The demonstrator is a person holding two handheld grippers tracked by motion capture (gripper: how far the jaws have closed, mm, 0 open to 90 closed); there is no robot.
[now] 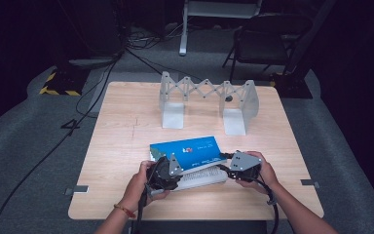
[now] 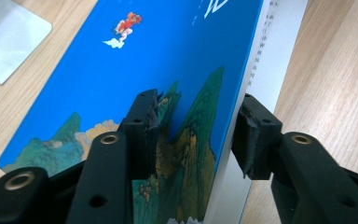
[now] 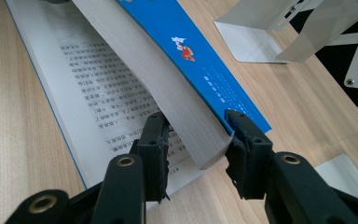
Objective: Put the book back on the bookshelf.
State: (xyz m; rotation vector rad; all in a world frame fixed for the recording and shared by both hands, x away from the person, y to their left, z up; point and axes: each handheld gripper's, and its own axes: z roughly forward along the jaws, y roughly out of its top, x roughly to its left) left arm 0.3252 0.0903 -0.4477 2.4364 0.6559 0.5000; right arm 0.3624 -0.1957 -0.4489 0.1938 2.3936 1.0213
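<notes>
The right tool [image 3: 196,147] pinches the book's [image 1: 187,151] lifted pages; the left tool [image 2: 198,135], spread, straddles its cover.

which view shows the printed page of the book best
The right gripper view: the page lies open there with lines of print under the lifted block. The high view gives a pale strip below the blue cover. The left gripper view shows a narrow margin of print.

Book [image 1: 187,150]: it lies near the table's [image 1: 121,146] near edge, blue cover raised above the white pages.
Left gripper [image 1: 168,171]: your left hand [image 1: 143,185] has it at the book's left end.
Right gripper [image 1: 228,165]: your right hand [image 1: 260,170] has it at the book's right end.
Rack [image 1: 207,100]: this folding metal stand sits by the far edge, well apart from the book.
</notes>
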